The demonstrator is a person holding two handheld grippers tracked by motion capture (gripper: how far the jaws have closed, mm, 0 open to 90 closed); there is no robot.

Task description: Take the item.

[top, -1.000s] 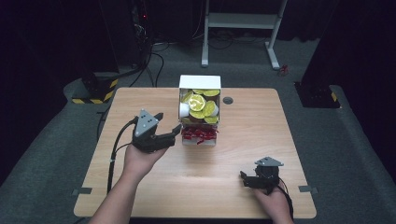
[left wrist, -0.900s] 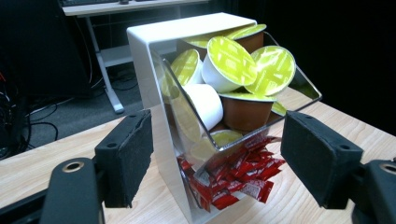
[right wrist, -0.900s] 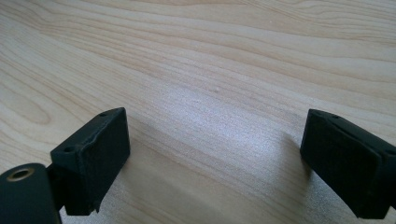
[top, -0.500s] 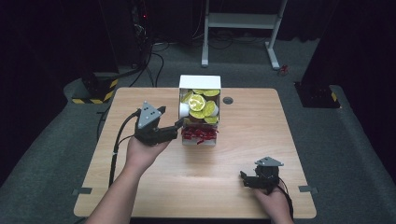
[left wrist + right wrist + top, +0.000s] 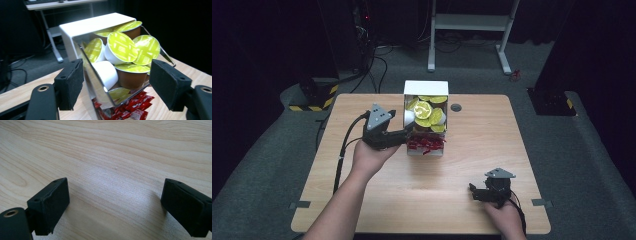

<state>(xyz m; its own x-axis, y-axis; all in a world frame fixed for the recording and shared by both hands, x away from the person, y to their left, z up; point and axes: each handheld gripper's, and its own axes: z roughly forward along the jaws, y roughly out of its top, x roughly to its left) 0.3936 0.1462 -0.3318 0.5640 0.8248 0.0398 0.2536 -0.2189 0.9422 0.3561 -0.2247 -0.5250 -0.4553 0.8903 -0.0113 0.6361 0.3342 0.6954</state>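
A clear bin on a white stand (image 5: 426, 88) holds several coffee capsules (image 5: 427, 110) with yellow-green lids, above a pile of red sachets (image 5: 426, 144). My left gripper (image 5: 407, 134) reaches the bin's left front corner. In the left gripper view its jaws (image 5: 116, 80) straddle that clear corner, with a white capsule (image 5: 106, 73) lying on its side behind the wall, lidded capsules (image 5: 122, 47) above and sachets (image 5: 130, 107) below. The jaws have just been closing, and the pads touch nothing. My right gripper (image 5: 474, 192) rests open on the bare tabletop (image 5: 115, 202) near the front right.
The wooden table (image 5: 472, 150) has a dark round grommet (image 5: 456, 107) right of the bin. Behind it stand a white desk frame (image 5: 472, 22), floor cables and a yellow-black striped base (image 5: 319, 95). The left gripper's cable (image 5: 343, 150) trails along the forearm.
My left gripper has moved away from the person and closer to the bin's left front corner, its jaws a little narrower. The right gripper has stayed put.
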